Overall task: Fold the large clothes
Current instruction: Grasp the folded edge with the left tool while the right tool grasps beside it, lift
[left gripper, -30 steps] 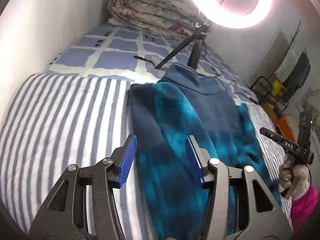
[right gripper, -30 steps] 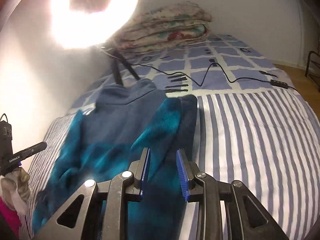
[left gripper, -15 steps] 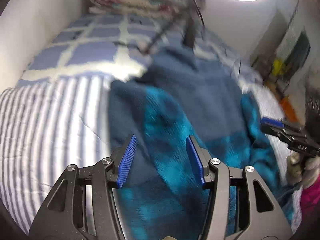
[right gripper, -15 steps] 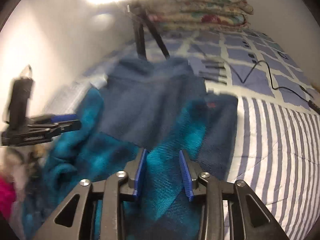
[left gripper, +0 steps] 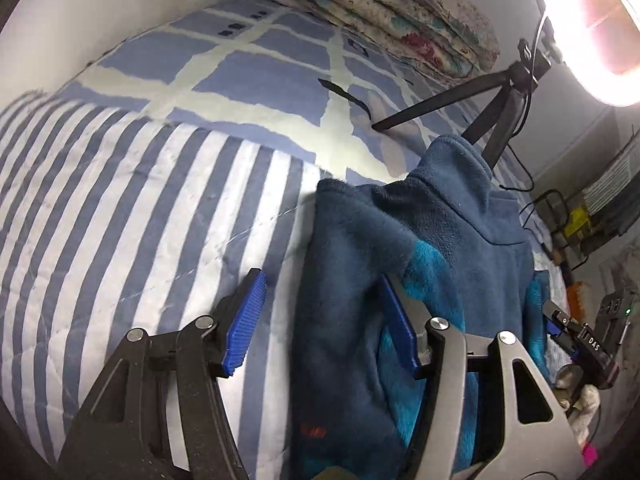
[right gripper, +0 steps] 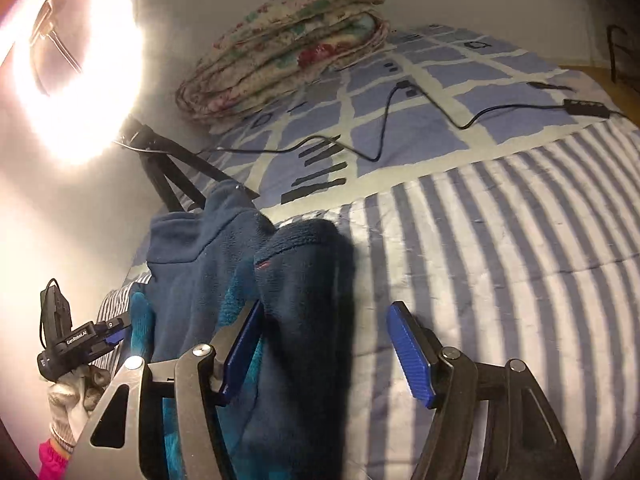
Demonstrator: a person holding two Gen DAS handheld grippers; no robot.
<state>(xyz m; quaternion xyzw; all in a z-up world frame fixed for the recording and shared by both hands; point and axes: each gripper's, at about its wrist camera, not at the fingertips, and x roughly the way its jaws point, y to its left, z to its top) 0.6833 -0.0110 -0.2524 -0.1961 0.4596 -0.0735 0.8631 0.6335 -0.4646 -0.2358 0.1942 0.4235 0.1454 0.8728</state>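
A dark blue and teal fleece jacket (left gripper: pixel 432 248) lies on the striped bedspread (left gripper: pixel 120 208), collar toward the tripod, one side folded over the body. My left gripper (left gripper: pixel 320 320) is open; its jaws straddle the jacket's folded left edge, low against it. In the right wrist view the jacket (right gripper: pixel 280 288) lies at the left. My right gripper (right gripper: pixel 324 352) is open wide and straddles its folded edge. The right gripper (left gripper: pixel 576 340) also shows at the far right of the left wrist view. The left gripper (right gripper: pixel 108 330) shows at the far left of the right wrist view.
A ring light on a black tripod (left gripper: pixel 496 120) stands on the bed just beyond the collar. A folded floral quilt (right gripper: pixel 288 40) lies at the head of the bed. A black cable (right gripper: pixel 440 112) runs across the checked sheet. A wall borders one side.
Both grippers have dropped lower and closer to the jacket's folded edge. The right gripper's jaws have opened wider. The views have swung across the bed.
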